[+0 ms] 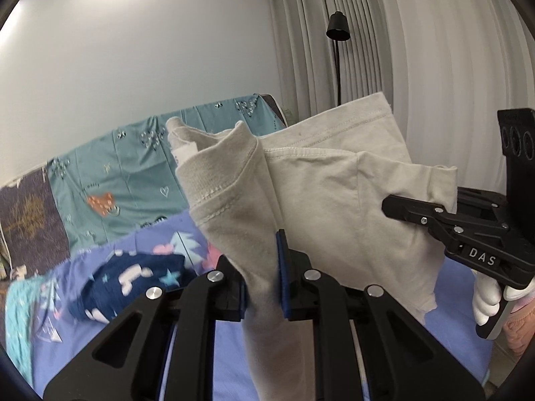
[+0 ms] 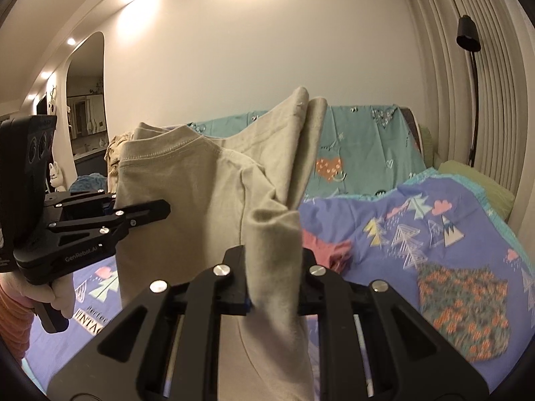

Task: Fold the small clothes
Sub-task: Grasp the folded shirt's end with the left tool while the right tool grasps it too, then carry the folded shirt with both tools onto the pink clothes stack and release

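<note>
Beige fabric fills the nearest part of both wrist views: a small beige T-shirt (image 1: pixel 321 180) is held up in the air between the two claws, above a bed with a purple patterned sheet (image 2: pixel 401 220). From the left wrist view, the left claw (image 1: pixel 262 287) is clamped together on a bunched fold of the shirt near its ribbed collar, blue pads pressing the cloth. From the right wrist view, the right claw (image 2: pixel 272 284) is likewise clamped on a gathered fold of the same shirt, which hangs down between its fingers. Each claw also shows in the other's view, gripping the far side of the garment. On the bed lie a navy garment with stars (image 1: pixel 133 284), a pink piece (image 2: pixel 327 247) and a floral piece (image 2: pixel 468 307). Behind, a teal patterned cover (image 2: pixel 364 153) drapes over the headboard, with a black floor lamp (image 1: pixel 338 26) beside pale curtains (image 1: pixel 434 50).
</note>
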A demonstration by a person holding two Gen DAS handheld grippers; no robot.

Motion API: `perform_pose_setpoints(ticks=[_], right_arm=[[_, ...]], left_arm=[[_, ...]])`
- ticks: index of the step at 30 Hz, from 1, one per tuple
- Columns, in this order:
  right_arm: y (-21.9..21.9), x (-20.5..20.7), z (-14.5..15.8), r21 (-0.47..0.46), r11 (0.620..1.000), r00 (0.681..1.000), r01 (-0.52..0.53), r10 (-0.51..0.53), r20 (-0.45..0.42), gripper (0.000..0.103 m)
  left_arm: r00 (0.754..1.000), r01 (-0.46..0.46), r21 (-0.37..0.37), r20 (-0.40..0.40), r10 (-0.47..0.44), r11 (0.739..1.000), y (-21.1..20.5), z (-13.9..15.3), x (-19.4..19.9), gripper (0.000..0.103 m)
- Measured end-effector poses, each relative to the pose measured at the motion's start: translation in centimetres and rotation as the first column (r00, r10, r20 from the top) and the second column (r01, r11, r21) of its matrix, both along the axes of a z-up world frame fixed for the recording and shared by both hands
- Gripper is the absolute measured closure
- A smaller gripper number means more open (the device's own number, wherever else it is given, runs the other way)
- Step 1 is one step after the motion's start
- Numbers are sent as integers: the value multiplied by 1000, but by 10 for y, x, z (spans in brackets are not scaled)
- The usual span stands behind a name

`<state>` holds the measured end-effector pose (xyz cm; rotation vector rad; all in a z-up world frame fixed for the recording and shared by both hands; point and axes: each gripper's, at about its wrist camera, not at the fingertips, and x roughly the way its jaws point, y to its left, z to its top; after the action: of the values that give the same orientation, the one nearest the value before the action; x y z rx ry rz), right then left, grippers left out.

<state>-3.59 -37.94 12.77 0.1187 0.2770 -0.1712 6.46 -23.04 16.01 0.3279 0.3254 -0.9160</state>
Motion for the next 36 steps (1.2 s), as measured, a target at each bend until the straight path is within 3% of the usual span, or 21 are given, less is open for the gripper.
perform_pose_setpoints(ticks=[11, 21, 23, 24, 26, 27, 28, 29, 31, 34, 36], right_arm=[[-55, 86, 28, -9, 997, 997, 71, -71, 13, 89], [-118, 175, 8, 78, 988, 991, 135, -132, -32, 89], [-131, 194, -3, 92, 984, 988, 152, -147, -55, 88], [-140, 207, -12, 98, 980, 983, 174, -167, -71, 87], [-158, 232, -33, 68, 961, 958, 269, -260, -121, 65], [-170, 247, -51, 39, 937, 923, 348, -335, -190, 59], [-180, 254, -69, 45, 921, 898, 387, -366, -242, 61], [-184, 254, -79, 70, 919, 896, 389, -359, -263, 64], [-191, 249, -115, 191, 928, 916, 319, -251, -314, 68], [-178, 241, -169, 233, 940, 903, 248, -137, -408, 70], [-163, 239, -198, 177, 951, 863, 252, -138, -486, 71]], left_arm=[[996, -65, 28, 57, 64, 997, -72, 28, 76, 88], [989, -135, 74, 68, 130, 988, -134, 1, 157, 88], [983, -178, 85, 71, 172, 980, -151, -13, 181, 84], [974, -218, 77, 73, 212, 973, -158, -21, 193, 72], [932, -354, 71, 105, 346, 933, -169, -49, 215, 53], [927, -369, 75, 104, 361, 926, -172, -59, 220, 53], [934, -357, 104, 72, 351, 928, -175, -77, 226, 53], [940, -340, 143, 42, 338, 929, -177, -94, 230, 53], [960, -271, 259, 1, 280, 927, -180, -139, 231, 53], [974, -186, 477, -28, 226, 859, -184, -209, 225, 53], [979, -163, 492, -25, 201, 855, -176, -235, 217, 55]])
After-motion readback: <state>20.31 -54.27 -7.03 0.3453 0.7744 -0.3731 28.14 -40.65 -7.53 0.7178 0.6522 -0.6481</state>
